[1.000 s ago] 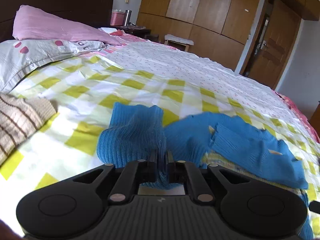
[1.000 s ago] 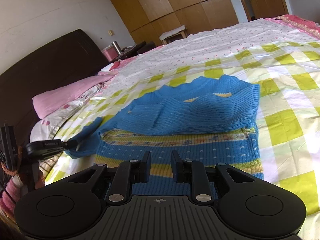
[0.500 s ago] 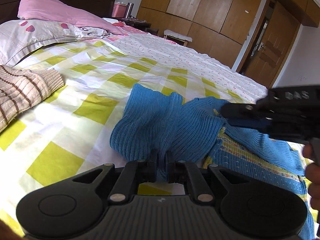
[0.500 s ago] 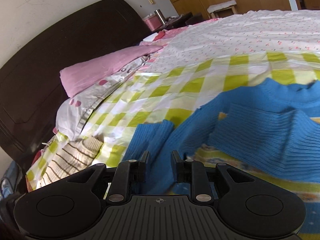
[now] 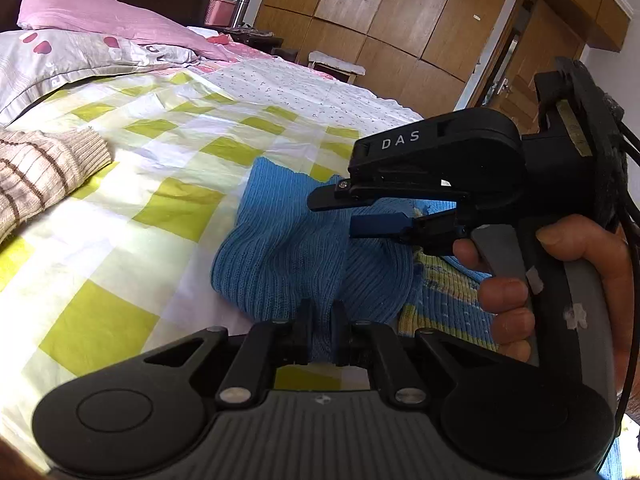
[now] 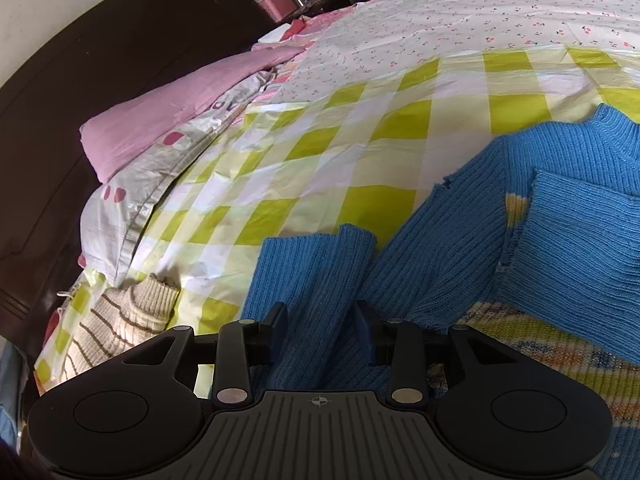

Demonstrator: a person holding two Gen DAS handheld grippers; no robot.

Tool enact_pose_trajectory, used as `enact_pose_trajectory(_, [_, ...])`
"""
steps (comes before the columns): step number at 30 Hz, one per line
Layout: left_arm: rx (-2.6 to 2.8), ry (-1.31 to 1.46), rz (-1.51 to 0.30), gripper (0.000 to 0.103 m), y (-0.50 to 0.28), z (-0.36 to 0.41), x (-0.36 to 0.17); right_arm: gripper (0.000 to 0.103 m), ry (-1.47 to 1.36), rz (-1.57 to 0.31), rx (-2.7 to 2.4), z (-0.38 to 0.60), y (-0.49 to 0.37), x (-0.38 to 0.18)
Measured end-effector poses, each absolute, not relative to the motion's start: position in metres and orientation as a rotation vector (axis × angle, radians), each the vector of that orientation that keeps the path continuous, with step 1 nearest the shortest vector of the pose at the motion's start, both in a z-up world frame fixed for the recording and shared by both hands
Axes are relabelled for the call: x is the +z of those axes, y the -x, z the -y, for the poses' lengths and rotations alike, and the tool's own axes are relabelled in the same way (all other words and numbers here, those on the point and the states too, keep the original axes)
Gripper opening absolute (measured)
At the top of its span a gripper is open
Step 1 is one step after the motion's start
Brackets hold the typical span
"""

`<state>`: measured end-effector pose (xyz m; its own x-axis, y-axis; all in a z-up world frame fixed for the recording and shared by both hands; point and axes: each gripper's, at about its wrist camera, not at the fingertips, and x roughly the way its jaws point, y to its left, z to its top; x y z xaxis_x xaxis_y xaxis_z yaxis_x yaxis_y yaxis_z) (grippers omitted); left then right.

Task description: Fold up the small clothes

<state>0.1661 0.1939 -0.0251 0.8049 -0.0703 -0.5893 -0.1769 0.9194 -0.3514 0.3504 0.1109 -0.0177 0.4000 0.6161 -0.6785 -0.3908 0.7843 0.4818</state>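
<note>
Nearest the left wrist camera, the left gripper (image 5: 321,330) has its black jaws pinched tight on a fold of the blue ribbed knit sweater (image 5: 296,256), gripping the bunched sleeve where it rises off the bed. Just beyond, the right gripper (image 5: 340,214) reaches in from the right, held by a hand (image 5: 560,276) wrapped around its grey handle. Its jaws are opening, one finger (image 5: 328,197) above and one below, with the sleeve cloth close under them; from this side I cannot tell whether they touch it.

In the right wrist view the right gripper (image 6: 320,326) stands partly spread, and the blue sleeve runs up between its two fingers without the pads visibly pressing on it. The sleeve's long axis runs from the gripper away toward the headboard, its cuff end pointing at the pillows. The body of the sweater lies to the right on the yellow-and-white checked bedsheet (image 6: 360,160), its other sleeve folded across the chest and a yellow patterned band showing along the lower part.

To the left, near the bed's edge, lies a beige knit garment with brown stripes (image 6: 120,328). Farther off are a grey printed pillow (image 6: 160,168) and a pink pillow (image 6: 168,120) against the dark wooden headboard (image 6: 100,60). Farthest, in the left wrist view, stand brown wooden wardrobes (image 5: 380,20).
</note>
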Motion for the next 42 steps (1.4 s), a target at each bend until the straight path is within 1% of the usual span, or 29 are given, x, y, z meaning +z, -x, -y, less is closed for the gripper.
enact_pose_trajectory(1, [0.059,0.408,-0.636,0.014,-0.166,-0.194,-0.025,0.037,-0.259,-0.963,0.652,-0.114,-0.351,-0.017])
enact_pose_trajectory(2, [0.059,0.408,-0.635,0.014,-0.166,-0.194,-0.025,0.035,-0.256,-0.962,0.655,-0.118,-0.351,-0.017])
enact_pose_trajectory(3, [0.059,0.408,-0.635,0.014,-0.166,-0.194,-0.025,0.027,-0.258,-0.965,0.656,-0.121,-0.353,-0.017])
enact_pose_trajectory(4, [0.06,0.409,-0.635,0.014,-0.166,-0.194,-0.025,0.014,-0.263,-0.972,0.655,-0.122,-0.354,-0.017])
enact_pose_trajectory(5, [0.061,0.409,-0.634,0.014,-0.166,-0.194,-0.025,0.01,-0.27,-0.981,0.649,-0.124,-0.356,-0.017])
enact_pose_trajectory(9, [0.073,0.395,-0.593,0.016,-0.161,-0.192,-0.019,0.009,-0.28,-0.931,0.636,-0.118,-0.356,-0.004])
enact_pose_trajectory(11, [0.071,0.391,-0.559,0.025,-0.157,-0.191,-0.014,0.008,-0.3,-0.887,0.631,-0.108,-0.357,0.011])
enact_pose_trajectory(13, [0.069,0.389,-0.523,0.032,-0.154,-0.191,-0.011,0.008,-0.322,-0.847,0.616,-0.096,-0.358,0.026])
enact_pose_trajectory(18, [0.067,0.373,-0.48,0.032,-0.148,-0.188,-0.007,0.008,-0.383,-0.732,0.565,-0.058,-0.366,0.069])
enact_pose_trajectory(23, [0.049,0.352,-0.489,0.033,-0.148,-0.183,-0.011,0.008,-0.425,-0.624,0.52,-0.018,-0.367,0.106])
enact_pose_trajectory(29, [0.017,0.318,-0.506,0.033,-0.152,-0.172,-0.014,0.008,-0.483,-0.515,0.436,0.041,-0.359,0.133])
enact_pose_trajectory(34, [-0.004,0.284,-0.524,0.033,-0.153,-0.161,-0.017,0.008,-0.494,-0.478,0.306,0.096,-0.343,0.122])
enact_pose_trajectory(40, [-0.025,0.236,-0.561,0.033,-0.155,-0.147,-0.025,0.008,-0.503,-0.535,0.162,0.157,-0.326,0.069])
enact_pose_trajectory(42, [-0.03,0.219,-0.575,0.033,-0.156,-0.142,-0.028,0.008,-0.492,-0.593,0.108,0.171,-0.324,0.042])
